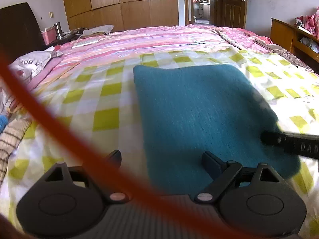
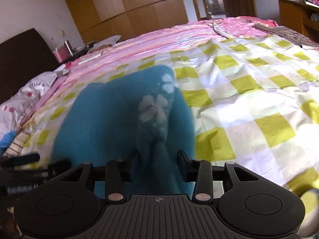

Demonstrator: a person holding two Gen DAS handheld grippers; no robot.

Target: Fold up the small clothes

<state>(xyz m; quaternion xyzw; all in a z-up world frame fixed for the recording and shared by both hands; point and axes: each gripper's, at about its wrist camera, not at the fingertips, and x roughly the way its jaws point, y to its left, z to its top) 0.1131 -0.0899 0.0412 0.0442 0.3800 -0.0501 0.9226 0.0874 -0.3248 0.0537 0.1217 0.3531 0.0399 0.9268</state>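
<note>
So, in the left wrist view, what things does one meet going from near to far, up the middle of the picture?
Left gripper → teal garment → green checked sheet → pink striped quilt → wooden wardrobe.

left tool (image 1: 160, 158) black, ribbed base, silver screws | right tool (image 2: 157, 159) black, crosshair mark
</note>
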